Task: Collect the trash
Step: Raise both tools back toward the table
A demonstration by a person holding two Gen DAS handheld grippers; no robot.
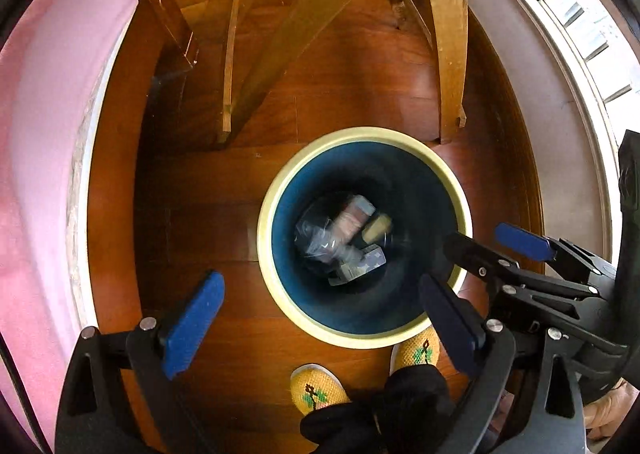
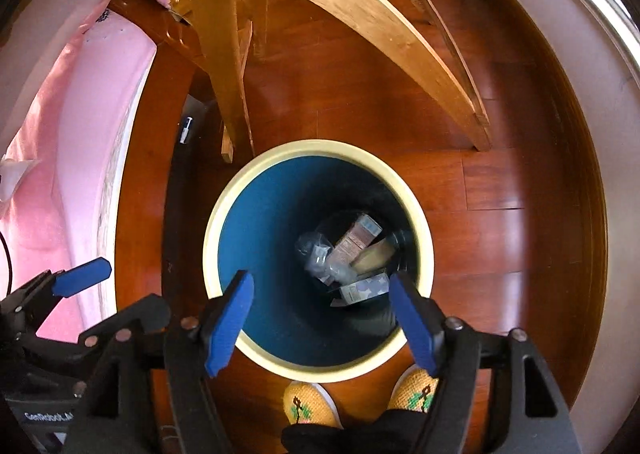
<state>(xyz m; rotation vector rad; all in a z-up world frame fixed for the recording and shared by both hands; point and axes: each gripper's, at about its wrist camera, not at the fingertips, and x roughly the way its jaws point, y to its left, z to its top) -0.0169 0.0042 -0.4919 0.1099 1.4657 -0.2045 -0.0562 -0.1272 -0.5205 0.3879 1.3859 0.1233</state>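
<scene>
Trash (image 2: 352, 258) is lying at the bottom of the blue bin (image 2: 260, 238) with the cream rim, which is standing on the wooden floor (image 2: 480, 214) just ahead of my yellow slippers (image 2: 308, 402); I am making out crumpled clear plastic (image 1: 320, 242), a pinkish carton (image 2: 354, 240) and a pale printed box (image 2: 364, 288) among it. At the left, a pink cloth (image 1: 40, 134) is hanging along the floor's left edge; my left gripper (image 1: 320, 322) is pointing down with its blue pads spread wide and nothing between them, one pad over bare floor, the other over the bin's near rim. To the right, my right gripper (image 2: 324, 322) is also standing spread and empty above the bin's near rim; wooden furniture legs (image 2: 224, 74) are standing beyond the bin.
</scene>
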